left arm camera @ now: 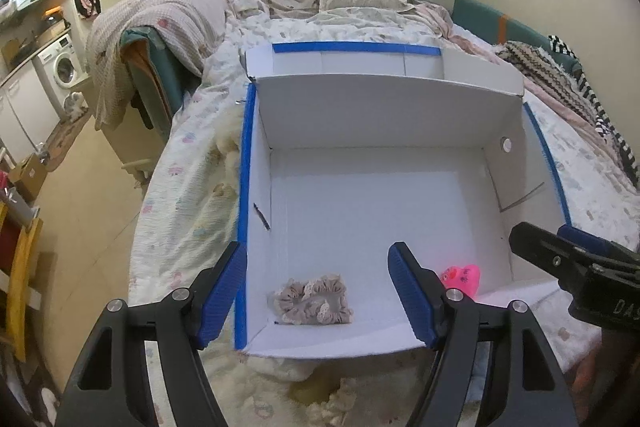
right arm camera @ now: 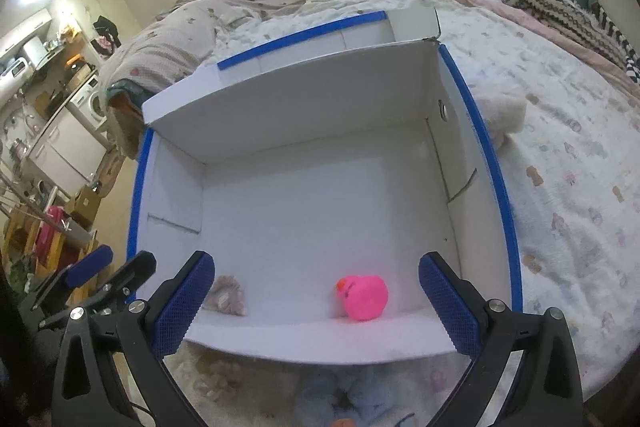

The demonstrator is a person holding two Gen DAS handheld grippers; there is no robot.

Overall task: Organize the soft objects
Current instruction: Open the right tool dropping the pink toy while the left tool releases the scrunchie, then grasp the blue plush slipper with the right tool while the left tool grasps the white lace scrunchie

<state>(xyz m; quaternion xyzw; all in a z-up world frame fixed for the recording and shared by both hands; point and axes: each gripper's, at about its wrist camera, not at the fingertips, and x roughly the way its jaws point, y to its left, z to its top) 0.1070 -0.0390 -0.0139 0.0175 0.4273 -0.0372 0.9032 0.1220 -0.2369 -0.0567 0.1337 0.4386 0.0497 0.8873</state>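
Both tongs spread, empty, above box, scrunchie, pink duck inside

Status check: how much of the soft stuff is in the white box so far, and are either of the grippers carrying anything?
Done: a beige scrunchie and a pink toy duck lie on the floor of the white box, near its front wall.

In hand: nothing. The left gripper and right gripper are both open and empty above the front edge.

Left: a white fluffy item lies on the bed outside the right wall.
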